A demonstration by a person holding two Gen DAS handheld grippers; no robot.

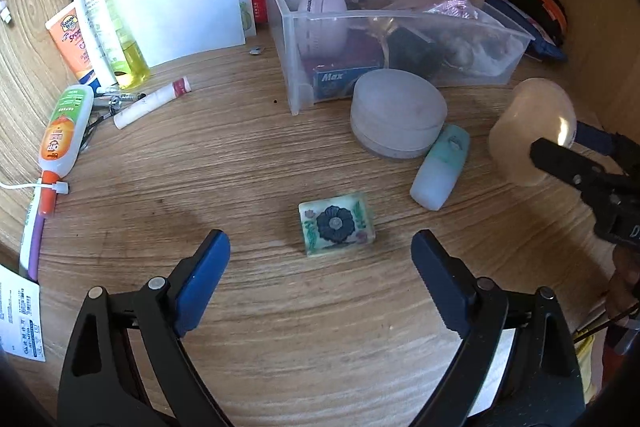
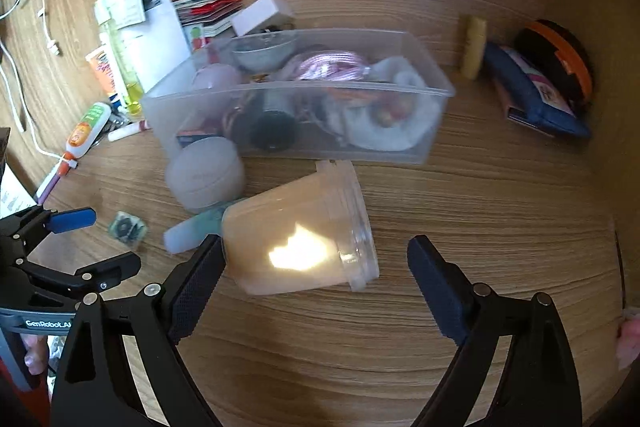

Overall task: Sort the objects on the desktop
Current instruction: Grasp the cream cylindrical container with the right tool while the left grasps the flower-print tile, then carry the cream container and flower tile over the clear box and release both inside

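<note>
Clear plastic bin [image 2: 296, 107] on the wooden tabletop [image 2: 500, 211], holding a pink cord, white cloth and a dark cylinder. Peach lidded tub [image 2: 300, 239] lies tipped between the spread fingers of the right hand-held gripper [image 2: 316, 259]. Left view alone shows the left hand-held gripper [image 1: 320, 255], open, before a flower-printed block [image 1: 337, 223].

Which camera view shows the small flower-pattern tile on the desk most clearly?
The left wrist view: the flower tile lies sharp and unblocked just ahead of the open left gripper, its dark flower print readable. In the right wrist view it is small, blurred and far to the left.
</note>
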